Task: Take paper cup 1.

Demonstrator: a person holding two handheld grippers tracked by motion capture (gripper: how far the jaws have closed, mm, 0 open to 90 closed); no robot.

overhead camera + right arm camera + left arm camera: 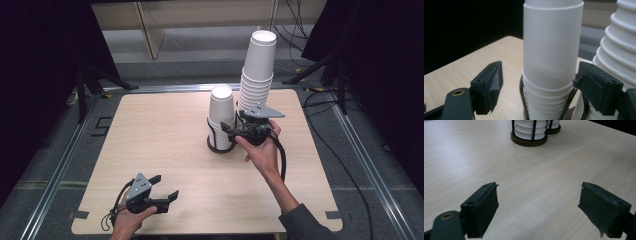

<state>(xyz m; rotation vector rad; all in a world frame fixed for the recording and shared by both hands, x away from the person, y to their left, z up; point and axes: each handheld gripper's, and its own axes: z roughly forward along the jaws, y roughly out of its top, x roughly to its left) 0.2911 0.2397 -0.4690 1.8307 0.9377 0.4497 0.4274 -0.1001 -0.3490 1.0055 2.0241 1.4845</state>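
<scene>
**Cup stacking in progress: right tool at the shorter stack**

Two holders stand near the middle of the pale wooden desk (160, 130), each a black wire cage on a dark round base. The nearer holder (220, 146) carries the shorter stack of white paper cups (221, 112), turned upside down. The one behind it carries the taller stack of white paper cups (257, 70), which leans slightly.

The right tool (231, 126) sits level at the shorter stack, jaws wide on either side of the uppermost cup (552, 37). There is a clear gap on one side, and the other pad is just beside the cup wall, so I judge that nothing is gripped.

The left tool (166, 186) rests at the desk's near edge, well apart from both stacks, jaws wide and holding nothing.

The work looks mid-way, since the two stacks are uneven. Whether cups go to the shorter stack or leave it cannot be told.
</scene>
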